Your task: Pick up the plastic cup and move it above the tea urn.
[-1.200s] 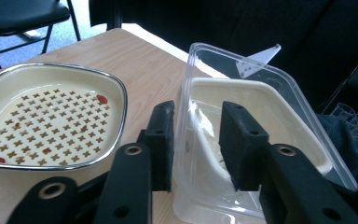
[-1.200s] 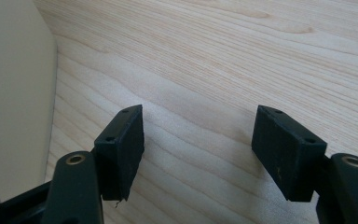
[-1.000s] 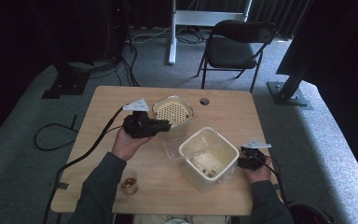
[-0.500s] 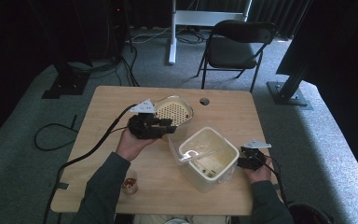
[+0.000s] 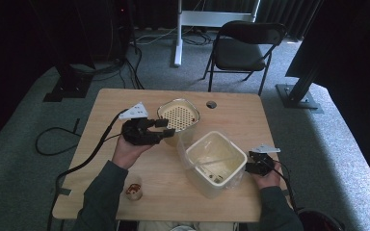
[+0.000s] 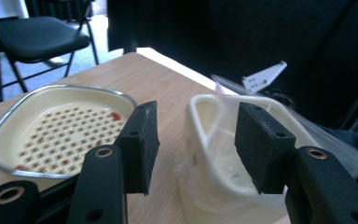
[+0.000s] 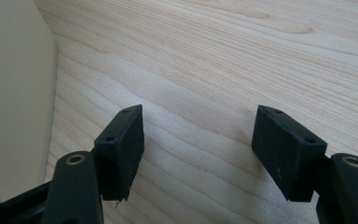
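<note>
One cream tub [image 5: 215, 162] sits mid-right on the surface [image 5: 231, 110], mouth up and tipped slightly toward the person, long axis running diagonally from near-left to far-right. Clear film wraps its walls; dark bits lie inside. The perforated cream tray [image 5: 178, 115] sits just beside its far-left corner. Left tool [image 5: 165, 129] hovers over the tray's near edge, jaws apart, empty. Right tool [image 5: 251, 166] is beside the tub's right wall, jaws apart. Bare wood lies far-right and near-left.
</note>
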Available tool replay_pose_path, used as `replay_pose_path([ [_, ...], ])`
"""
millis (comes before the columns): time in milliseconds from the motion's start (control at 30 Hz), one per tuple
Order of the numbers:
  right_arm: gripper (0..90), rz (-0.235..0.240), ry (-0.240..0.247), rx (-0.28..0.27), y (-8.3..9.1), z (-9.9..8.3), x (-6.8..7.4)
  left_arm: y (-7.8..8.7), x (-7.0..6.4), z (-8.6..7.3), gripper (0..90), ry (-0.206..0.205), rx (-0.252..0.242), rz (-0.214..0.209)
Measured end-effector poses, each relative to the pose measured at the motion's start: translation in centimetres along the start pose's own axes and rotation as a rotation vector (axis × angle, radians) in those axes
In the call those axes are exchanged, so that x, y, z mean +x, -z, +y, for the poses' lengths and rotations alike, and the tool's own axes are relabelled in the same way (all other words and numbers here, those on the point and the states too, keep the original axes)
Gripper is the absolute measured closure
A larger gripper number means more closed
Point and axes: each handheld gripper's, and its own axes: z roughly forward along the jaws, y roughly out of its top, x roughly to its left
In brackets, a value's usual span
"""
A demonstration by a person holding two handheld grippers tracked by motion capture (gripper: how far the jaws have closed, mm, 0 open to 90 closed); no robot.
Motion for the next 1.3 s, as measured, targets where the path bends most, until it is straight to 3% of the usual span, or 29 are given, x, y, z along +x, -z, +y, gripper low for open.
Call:
replay_pose_path([
  [167, 33.4, 0.000, 0.000, 0.000, 0.0, 0.0, 0.0, 0.6, 0.8, -0.5, 50.2, 0.030, -0.005, 0.011],
  [367, 34.2, -0.003, -0.003, 0.000, 0.0, 0.0, 0.0, 0.9, 1.7, -1.7, 49.9, 0.052, 0.049, 0.032],
  [433, 42.0, 0.000, -0.014, -0.002, 0.2, -0.1, 0.1, 0.8, 1.8, -2.0, 49.8, 0.055, 0.059, 0.035],
  [500, 49.8, 0.027, -0.059, 0.013, 0.7, 0.1, -0.3, 0.8, 1.9, -2.2, 49.8, 0.048, 0.075, 0.045],
  [533, 49.8, 0.027, -0.059, 0.013, 0.7, 0.1, -0.3, 0.8, 1.9, -2.2, 49.8, 0.048, 0.075, 0.045],
  [567, 49.8, 0.030, -0.079, 0.000, 1.1, 0.2, -0.5, 0.8, 1.9, -2.2, 49.8, 0.048, 0.075, 0.045],
  [600, 61.7, 0.044, -0.118, -0.058, 2.3, 0.6, -1.1, 0.8, 2.1, -2.4, 49.8, 0.053, 0.081, 0.045],
  [700, 73.3, 0.090, -0.162, -0.149, 4.2, 1.6, -1.7, 1.0, 2.5, -2.6, 49.8, 0.063, 0.085, 0.056],
  [767, 73.3, 0.107, -0.165, -0.167, 4.6, 1.9, -1.8, 1.0, 2.5, -2.6, 49.8, 0.063, 0.085, 0.056],
  [800, 79.2, 0.127, -0.152, -0.189, 5.2, 2.7, -1.7, 1.2, 2.8, -2.7, 49.8, 0.068, 0.083, 0.065],
  [967, 82.0, 0.159, -0.110, -0.203, 5.6, 4.6, -1.0, 1.3, 2.8, -2.9, 49.8, 0.063, 0.094, 0.081],
  [1000, 82.9, 0.174, -0.068, -0.205, 5.6, 6.3, -0.5, 1.2, 2.9, -2.9, 49.8, 0.055, 0.106, 0.086],
  [1067, 82.9, 0.194, -0.034, -0.205, 5.6, 7.6, 0.0, 1.1, 2.9, -2.9, 49.8, 0.055, 0.108, 0.087],
  [1300, 82.9, 0.201, 0.074, -0.168, 5.0, 11.1, 1.9, 1.2, 3.0, -3.0, 49.8, 0.054, 0.111, 0.095],
])
